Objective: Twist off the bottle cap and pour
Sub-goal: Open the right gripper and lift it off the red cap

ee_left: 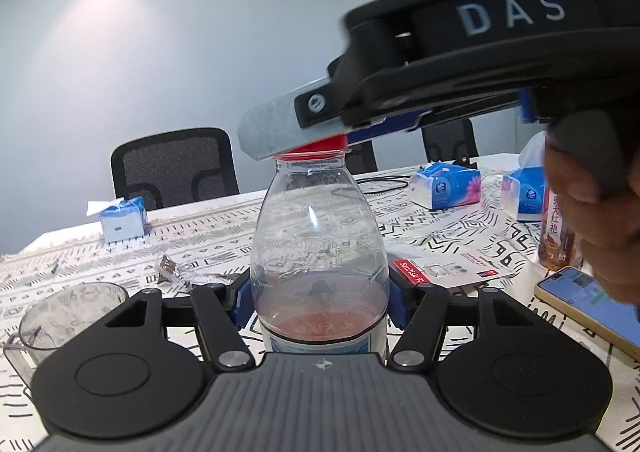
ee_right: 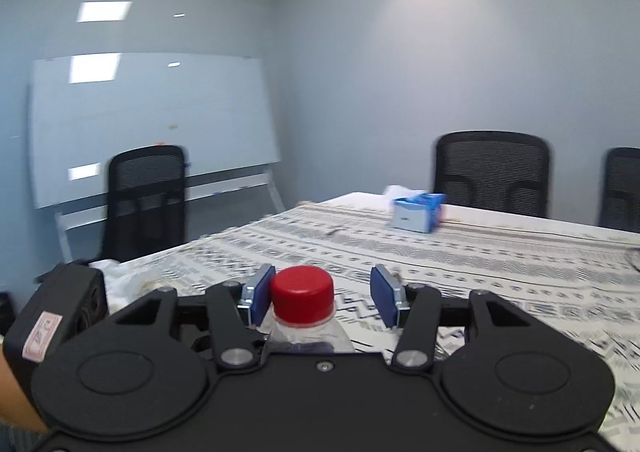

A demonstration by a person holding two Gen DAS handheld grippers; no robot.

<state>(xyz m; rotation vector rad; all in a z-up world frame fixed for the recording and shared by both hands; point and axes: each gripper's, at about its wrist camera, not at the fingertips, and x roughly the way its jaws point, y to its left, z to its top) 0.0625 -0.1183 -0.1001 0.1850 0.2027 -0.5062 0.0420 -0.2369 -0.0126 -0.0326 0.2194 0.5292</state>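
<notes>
A clear plastic bottle (ee_left: 318, 244) with a red cap (ee_left: 316, 147) stands upright on the patterned tablecloth, a little reddish liquid at its bottom. My left gripper (ee_left: 319, 302) is shut on the bottle's lower body. My right gripper (ee_right: 320, 296) is open around the red cap (ee_right: 303, 292); the left pad touches it and the right pad stands apart. In the left wrist view the right gripper (ee_left: 440, 83) reaches in from the upper right over the cap. A clear measuring cup (ee_left: 68, 322) stands at the lower left.
Tissue packs (ee_left: 446, 185) (ee_left: 122, 217) (ee_right: 418, 209), a phone (ee_left: 588, 306), a tea bottle (ee_left: 558, 236), a SanDisk card package (ee_left: 452, 270) and a wrapper (ee_left: 176, 270) lie on the table. Black chairs (ee_right: 492, 171) and a whiteboard (ee_right: 152, 123) stand behind.
</notes>
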